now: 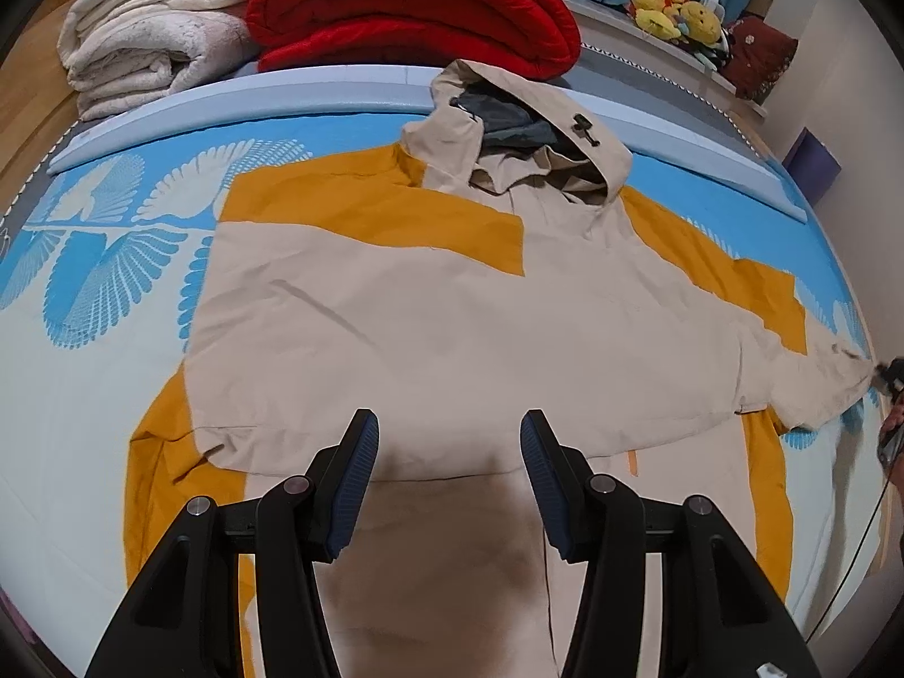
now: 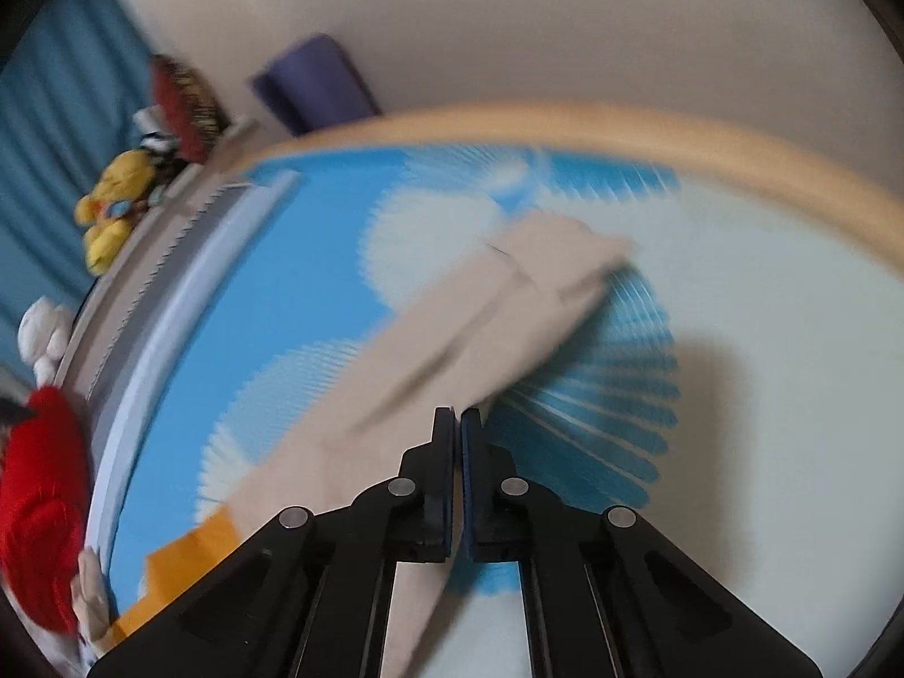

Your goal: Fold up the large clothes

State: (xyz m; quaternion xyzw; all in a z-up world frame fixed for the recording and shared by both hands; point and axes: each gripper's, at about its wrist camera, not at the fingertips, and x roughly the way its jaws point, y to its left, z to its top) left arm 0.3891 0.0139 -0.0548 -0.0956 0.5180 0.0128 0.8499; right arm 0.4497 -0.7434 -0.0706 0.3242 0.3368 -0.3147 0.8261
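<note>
A beige and mustard hooded jacket (image 1: 452, 327) lies spread flat on the blue patterned bed sheet (image 1: 113, 271), hood toward the far side. My left gripper (image 1: 449, 424) hangs open over the jacket's near hem, nothing between its fingers. The jacket's right sleeve (image 1: 813, 378) reaches out to the right edge, its blurred tip meeting my right gripper (image 1: 890, 376). In the right wrist view, which is motion-blurred, the right gripper (image 2: 457, 415) is shut at the sleeve's (image 2: 497, 311) near edge, with cloth running on ahead of the tips.
Folded white blankets (image 1: 152, 39) and a red quilt (image 1: 407, 5) are stacked beyond the bed's far side. Yellow plush toys (image 1: 672, 11) sit on a ledge. A purple box (image 1: 813, 164) stands by the wall. The bed's wooden edge (image 2: 621, 118) runs close beyond the sleeve.
</note>
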